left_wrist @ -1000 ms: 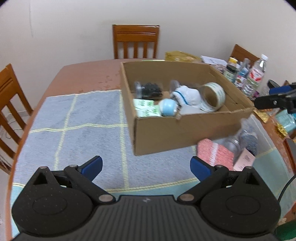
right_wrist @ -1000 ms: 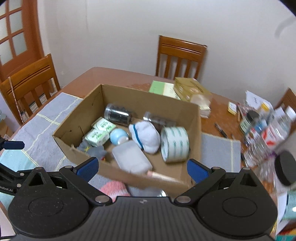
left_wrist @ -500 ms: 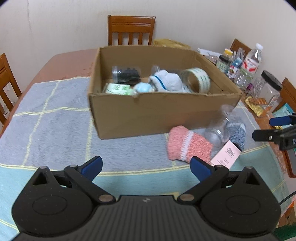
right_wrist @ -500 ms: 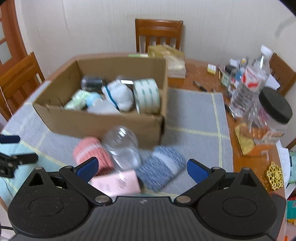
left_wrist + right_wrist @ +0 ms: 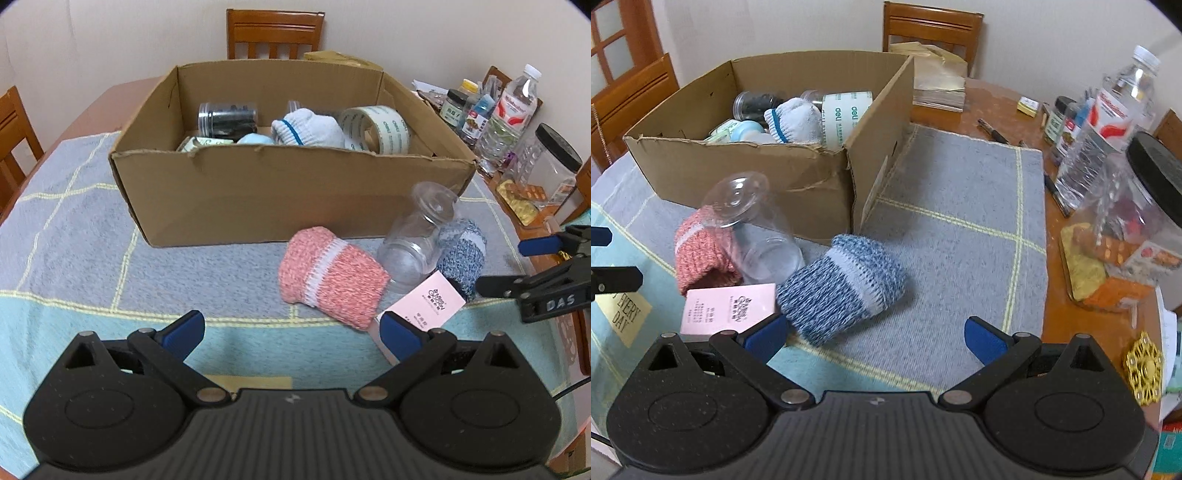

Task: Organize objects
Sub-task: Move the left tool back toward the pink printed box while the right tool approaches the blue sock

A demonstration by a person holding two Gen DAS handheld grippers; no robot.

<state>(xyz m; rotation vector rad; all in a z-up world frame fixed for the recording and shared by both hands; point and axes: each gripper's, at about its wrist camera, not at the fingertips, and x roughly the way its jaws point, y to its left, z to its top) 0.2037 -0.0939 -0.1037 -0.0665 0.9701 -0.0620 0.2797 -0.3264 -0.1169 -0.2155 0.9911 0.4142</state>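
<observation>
An open cardboard box [image 5: 295,192] [image 5: 746,173] holds a tape roll [image 5: 376,129], a white sock [image 5: 306,129] and a dark jar [image 5: 227,120]. In front of it on the cloth lie a pink knitted sock [image 5: 328,280] [image 5: 701,258], a clear plastic jar [image 5: 417,236] [image 5: 750,225], a blue knitted sock [image 5: 461,251] [image 5: 842,284] and a pink card [image 5: 424,306] [image 5: 727,310]. My left gripper [image 5: 291,332] is open, just short of the pink sock. My right gripper [image 5: 875,336] is open, with the blue sock right ahead of its left finger [image 5: 764,338].
Bottles [image 5: 1104,125], small jars and a black-lidded clear jar [image 5: 1137,214] crowd the table's right side. Wooden chairs [image 5: 275,33] stand around the table. A yellow note [image 5: 624,317] lies on the cloth at the left. A gold ornament [image 5: 1145,369] lies near the right edge.
Both grippers have drawn back from above the box and dropped lower toward the loose items in front of it. The socks, jar and card have come into close view.
</observation>
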